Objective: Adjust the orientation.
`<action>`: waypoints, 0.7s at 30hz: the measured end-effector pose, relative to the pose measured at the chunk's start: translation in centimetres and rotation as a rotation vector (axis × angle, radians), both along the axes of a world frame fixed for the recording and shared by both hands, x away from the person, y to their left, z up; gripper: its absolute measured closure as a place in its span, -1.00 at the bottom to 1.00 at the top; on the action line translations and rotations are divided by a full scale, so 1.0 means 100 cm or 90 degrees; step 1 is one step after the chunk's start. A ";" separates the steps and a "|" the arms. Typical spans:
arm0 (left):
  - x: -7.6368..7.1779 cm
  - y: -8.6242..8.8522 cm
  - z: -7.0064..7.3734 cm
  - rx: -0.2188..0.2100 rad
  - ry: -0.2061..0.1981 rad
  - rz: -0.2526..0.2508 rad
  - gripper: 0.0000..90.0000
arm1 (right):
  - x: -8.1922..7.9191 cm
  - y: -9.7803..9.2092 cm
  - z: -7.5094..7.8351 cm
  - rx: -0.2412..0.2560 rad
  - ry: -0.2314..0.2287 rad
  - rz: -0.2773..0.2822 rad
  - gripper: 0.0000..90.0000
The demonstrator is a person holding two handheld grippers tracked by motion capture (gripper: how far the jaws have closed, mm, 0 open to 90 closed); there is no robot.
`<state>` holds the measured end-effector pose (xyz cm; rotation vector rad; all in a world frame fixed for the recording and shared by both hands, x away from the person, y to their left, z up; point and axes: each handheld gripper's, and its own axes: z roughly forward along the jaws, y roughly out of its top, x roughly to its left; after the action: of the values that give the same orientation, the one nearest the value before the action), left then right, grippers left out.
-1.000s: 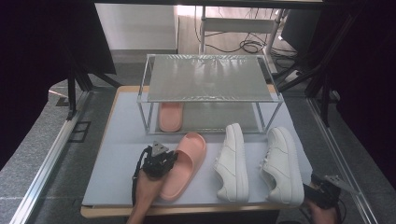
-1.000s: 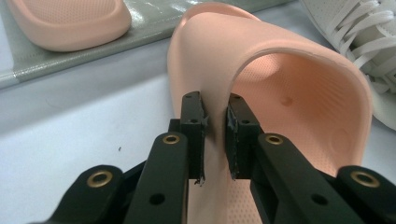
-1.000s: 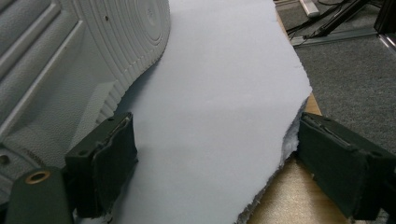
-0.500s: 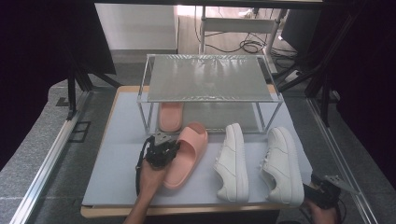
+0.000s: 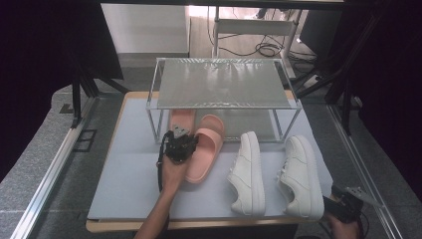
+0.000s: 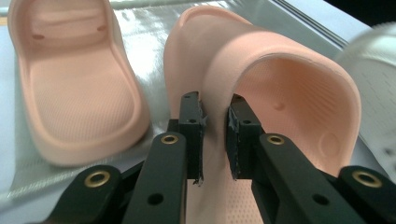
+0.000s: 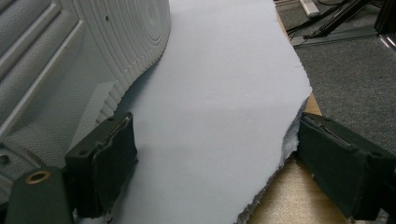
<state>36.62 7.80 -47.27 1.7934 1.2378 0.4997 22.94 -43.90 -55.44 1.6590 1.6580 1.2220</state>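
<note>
The left tool (image 6: 215,135) pinches the strap edge of a pink slipper (image 5: 204,149) whose toe reaches under the wire rack (image 5: 221,82), beside its twin (image 6: 74,84), while the right tool (image 7: 210,158) rests spread at the surface's (image 5: 129,179) near corner beside a white sneaker (image 5: 302,175).

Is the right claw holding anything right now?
No, the right claw is wide open over the blue mat at the table's corner, with the white sneaker beside it, ungripped.
</note>
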 end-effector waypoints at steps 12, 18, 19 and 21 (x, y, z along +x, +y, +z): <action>0.032 -0.020 -0.020 -0.005 -0.005 0.068 0.73 | 0.000 0.000 0.000 -0.001 0.000 0.001 -0.72; 0.029 -0.013 -0.019 -0.006 -0.010 0.055 0.64 | 0.000 0.000 0.000 -0.001 0.000 0.001 -0.72; 0.026 -0.011 -0.017 -0.003 -0.012 0.052 0.64 | 0.000 0.000 0.000 -0.001 0.000 0.001 -0.72; 0.020 -0.008 -0.013 -0.003 -0.017 0.041 0.61 | 0.000 0.000 0.000 -0.001 0.000 0.001 -0.72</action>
<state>38.65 7.03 -48.53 1.7423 1.2797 0.5549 22.94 -43.90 -55.45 1.6576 1.6597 1.2214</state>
